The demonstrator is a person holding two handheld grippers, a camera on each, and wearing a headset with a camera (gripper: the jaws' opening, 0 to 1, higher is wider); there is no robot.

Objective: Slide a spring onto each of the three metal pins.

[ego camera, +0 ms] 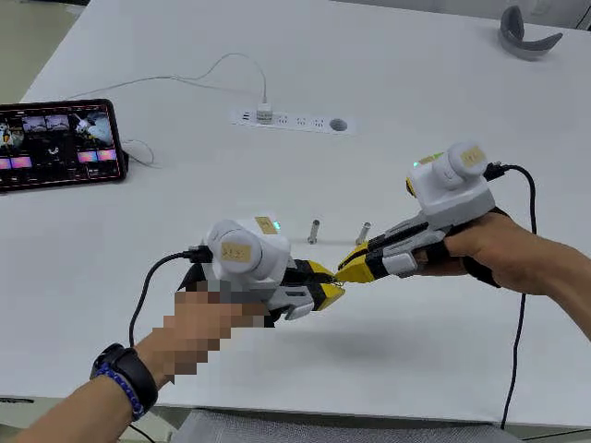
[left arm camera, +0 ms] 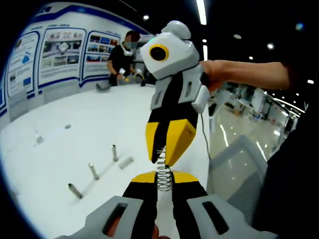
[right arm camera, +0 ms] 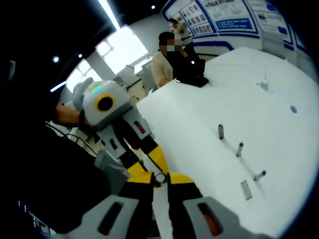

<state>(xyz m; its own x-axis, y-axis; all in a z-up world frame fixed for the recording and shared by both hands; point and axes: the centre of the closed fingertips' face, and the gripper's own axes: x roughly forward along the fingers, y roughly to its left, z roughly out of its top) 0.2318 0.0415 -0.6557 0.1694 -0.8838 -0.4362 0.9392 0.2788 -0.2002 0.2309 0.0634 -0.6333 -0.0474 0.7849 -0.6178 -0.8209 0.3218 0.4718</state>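
Note:
A small coil spring is held between both grippers above the white table. My left gripper is shut on its lower end. My right gripper comes from the far side and is shut on its upper end. In the head view the left gripper and right gripper meet tip to tip. In the right gripper view the spring's end shows as a ring between my right gripper's yellow jaws. Three bare metal pins stand in a row. A second spring lies beside them.
A white power strip with a cable lies at mid table. A tablet sits at the left edge. A grey curved object rests at the far right. The table's near edge runs just below the hands. People stand at a far bench.

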